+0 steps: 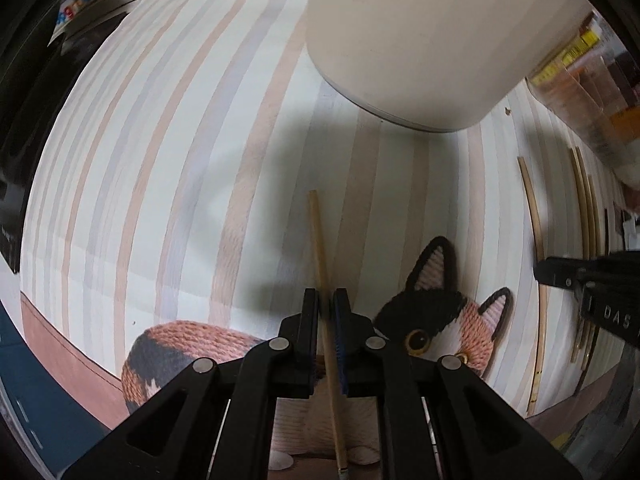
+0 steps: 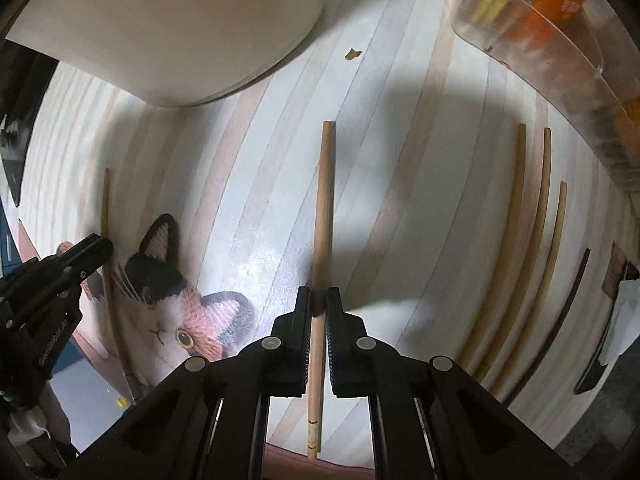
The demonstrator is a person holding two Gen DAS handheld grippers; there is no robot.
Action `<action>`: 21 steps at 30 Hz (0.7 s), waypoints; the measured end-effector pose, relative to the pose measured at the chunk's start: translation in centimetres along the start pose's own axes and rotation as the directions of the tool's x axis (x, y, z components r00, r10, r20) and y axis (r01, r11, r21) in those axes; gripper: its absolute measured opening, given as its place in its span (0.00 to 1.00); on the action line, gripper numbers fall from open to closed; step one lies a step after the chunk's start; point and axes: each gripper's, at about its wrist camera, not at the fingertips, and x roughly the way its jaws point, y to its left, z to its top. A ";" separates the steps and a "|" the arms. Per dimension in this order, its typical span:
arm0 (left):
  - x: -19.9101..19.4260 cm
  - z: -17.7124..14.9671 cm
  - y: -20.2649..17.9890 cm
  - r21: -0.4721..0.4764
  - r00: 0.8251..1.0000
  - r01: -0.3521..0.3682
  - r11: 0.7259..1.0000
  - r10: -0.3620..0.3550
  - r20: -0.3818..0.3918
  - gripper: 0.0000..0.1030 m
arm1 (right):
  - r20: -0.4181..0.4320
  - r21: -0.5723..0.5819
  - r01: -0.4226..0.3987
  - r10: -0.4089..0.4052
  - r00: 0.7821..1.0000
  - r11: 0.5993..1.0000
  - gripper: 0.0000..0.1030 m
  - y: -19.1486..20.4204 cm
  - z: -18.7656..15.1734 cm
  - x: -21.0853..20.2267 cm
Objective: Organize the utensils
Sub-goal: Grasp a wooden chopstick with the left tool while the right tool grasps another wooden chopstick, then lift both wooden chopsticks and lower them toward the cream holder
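left gripper (image 1: 326, 300) clamping chopstick (image 1: 318, 232) (level)

The flat placemat (image 1: 168, 168) carries pale stripes of white, pink and grey with a brown border, plus a knitted-look calico cat print (image 1: 436, 320) in black, pink and white at 5 o'clock. The cylindrical holder (image 1: 408, 40) is plain cream. The slim chopsticks (image 2: 516, 216) are light tan wood.

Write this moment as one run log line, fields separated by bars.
left gripper: shut on chopstick | right gripper: shut on chopstick | white container: ahead | loose chopsticks: on mat
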 end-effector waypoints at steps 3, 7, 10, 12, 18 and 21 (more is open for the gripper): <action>0.2 0.0 -0.9 0.023 1.000 -0.009 1.000 0.009 -0.001 0.07 | -0.022 0.006 0.004 -0.003 1.000 1.000 0.07 0.1 0.1 0.0; 0.6 0.4 -3.4 0.036 1.000 -0.021 0.999 0.021 0.006 0.07 | -0.045 -0.006 0.025 -0.025 0.999 1.000 0.07 0.3 1.5 0.1; 1.0 0.8 -4.1 0.043 1.000 -0.023 0.999 0.022 0.009 0.07 | -0.062 -0.010 0.040 -0.040 0.997 0.999 0.07 1.1 2.3 0.3; 1.1 0.9 -4.3 0.048 1.000 -0.022 0.999 0.022 0.009 0.07 | -0.067 -0.011 0.049 -0.050 0.997 0.999 0.07 1.8 3.1 0.8; 1.3 3.1 -5.0 0.060 0.999 -0.032 0.998 0.030 0.025 0.04 | -0.065 -0.023 0.081 -0.082 0.995 0.996 0.07 3.1 3.4 1.3; 1.8 4.5 -6.0 0.052 0.999 -0.037 0.998 0.035 0.041 0.04 | -0.028 -0.019 0.091 -0.091 0.995 0.996 0.07 3.3 2.7 1.1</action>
